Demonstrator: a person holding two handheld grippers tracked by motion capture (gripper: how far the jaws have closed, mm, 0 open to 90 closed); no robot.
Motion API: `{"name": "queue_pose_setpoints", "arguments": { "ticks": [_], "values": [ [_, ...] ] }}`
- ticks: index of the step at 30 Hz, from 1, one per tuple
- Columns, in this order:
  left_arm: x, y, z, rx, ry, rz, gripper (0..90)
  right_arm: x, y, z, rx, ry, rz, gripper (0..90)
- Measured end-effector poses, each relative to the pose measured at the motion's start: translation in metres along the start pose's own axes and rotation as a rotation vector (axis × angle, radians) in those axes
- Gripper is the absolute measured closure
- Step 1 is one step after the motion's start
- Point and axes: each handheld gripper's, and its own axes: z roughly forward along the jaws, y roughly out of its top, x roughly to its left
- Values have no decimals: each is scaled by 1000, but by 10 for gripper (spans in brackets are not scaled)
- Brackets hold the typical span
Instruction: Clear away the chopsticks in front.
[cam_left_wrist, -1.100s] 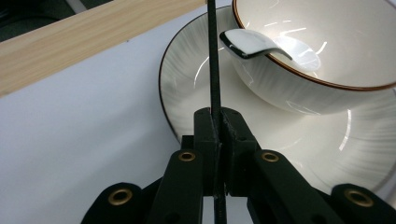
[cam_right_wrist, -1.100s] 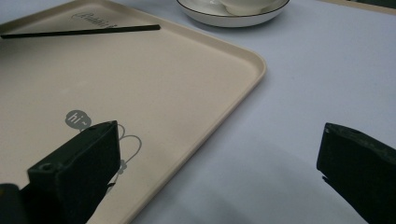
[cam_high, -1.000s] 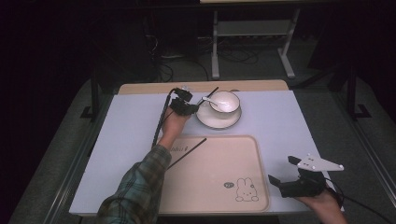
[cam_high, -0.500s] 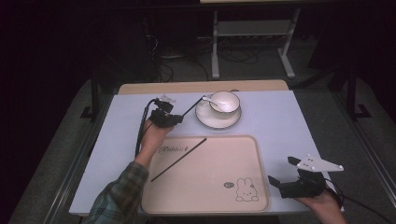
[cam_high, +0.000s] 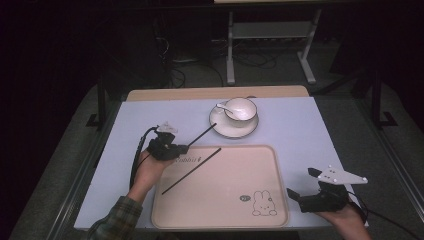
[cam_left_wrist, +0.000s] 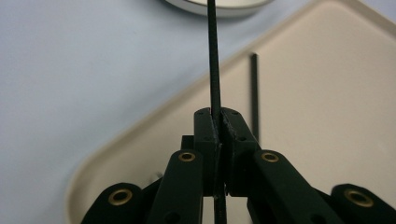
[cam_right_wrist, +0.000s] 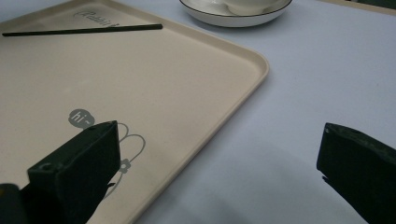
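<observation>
Tabletop: left tongs (cam_high: 183, 148) grip chopstick (cam_high: 200, 136).

A tray (cam_high: 220, 200) lies on the tabletop (cam_high: 310, 130) in front of you, one chopstick (cam_high: 191, 171) on its left half. Behind it a saucer (cam_high: 233, 125) carries a cup (cam_high: 241, 108) and spoon (cam_high: 223, 106). Your left tongs (cam_high: 181, 149), at the tray's far left corner, clamp a second chopstick (cam_high: 202, 135); your right tongs (cam_high: 295, 196) hover beside its right edge.

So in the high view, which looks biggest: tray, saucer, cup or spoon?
Largest to smallest:
1. tray
2. saucer
3. cup
4. spoon, the part showing; its bowl sits in the cup.
</observation>
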Motion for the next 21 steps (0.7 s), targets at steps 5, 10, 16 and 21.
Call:
{"name": "queue_pose_setpoints", "arguments": {
  "ticks": [5,10,16,21],
  "values": [
    [-17,-18,-6,32,-20,26,849,0,0,0,0,0,-1,0],
    [-32,-34,-4,65,-52,34,849,0,0,0,1,1,-3,0],
    [-41,-39,11,128,-33,86,849,1,0,0,3,1,-5,0],
    [-43,-40,14,148,-25,98,847,1,0,0,2,1,-3,0]
  ]
}}
